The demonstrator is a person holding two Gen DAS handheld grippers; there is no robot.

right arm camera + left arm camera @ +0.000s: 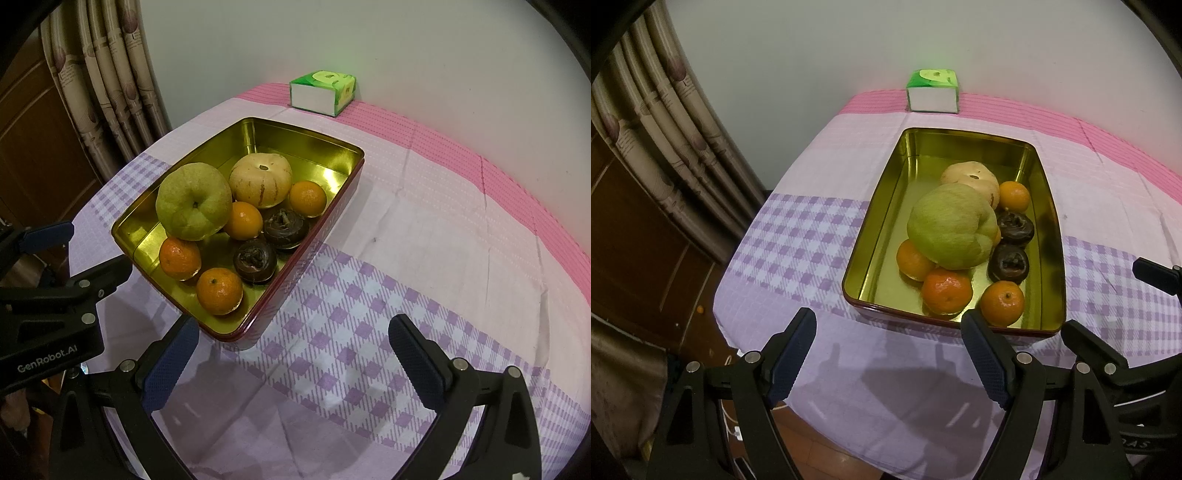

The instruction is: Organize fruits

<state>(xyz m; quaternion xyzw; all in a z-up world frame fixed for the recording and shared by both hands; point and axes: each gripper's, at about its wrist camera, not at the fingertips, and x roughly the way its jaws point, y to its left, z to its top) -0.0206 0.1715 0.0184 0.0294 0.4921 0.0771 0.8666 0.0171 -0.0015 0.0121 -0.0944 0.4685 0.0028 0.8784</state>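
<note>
While both the left gripper [888,354] and right gripper [293,356] gape empty, the tin [1052,236] sits near the table edge [746,347].

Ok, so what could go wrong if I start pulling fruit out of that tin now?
1. The big green fruit leans on tangerines; pulling one could make it roll.
2. The gold tin may slide on the checked tablecloth.
3. The dark fruits look soft and may bruise.

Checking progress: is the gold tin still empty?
No. The tin holds fruit: a green one, oranges, two dark fruits.
</note>
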